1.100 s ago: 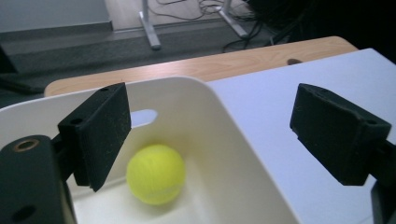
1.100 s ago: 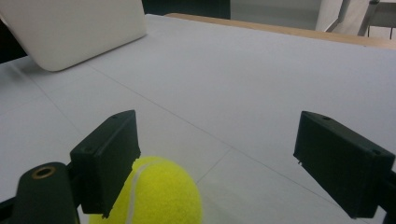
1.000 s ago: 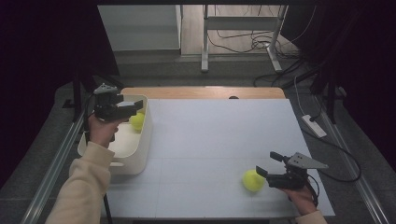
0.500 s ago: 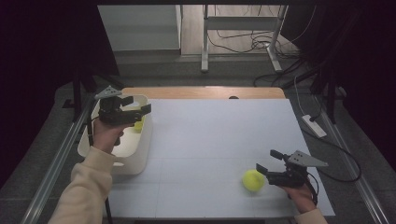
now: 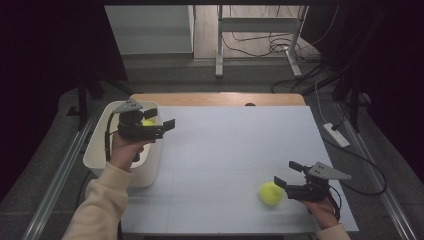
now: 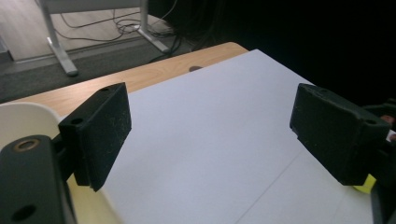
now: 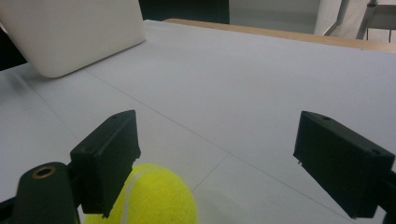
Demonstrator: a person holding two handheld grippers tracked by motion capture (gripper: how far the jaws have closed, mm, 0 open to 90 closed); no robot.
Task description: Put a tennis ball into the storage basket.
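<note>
Yellow ball was dropped in the tub at the table's left edge, left gripper and right gripper both spread, one ball left.

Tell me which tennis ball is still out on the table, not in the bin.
The tennis ball just in front of the right tongs, lying on the white table. The other ball sits inside the white bin.

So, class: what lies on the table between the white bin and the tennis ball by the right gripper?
Nothing: the high view shows bare white tabletop between bin and ball.
</note>
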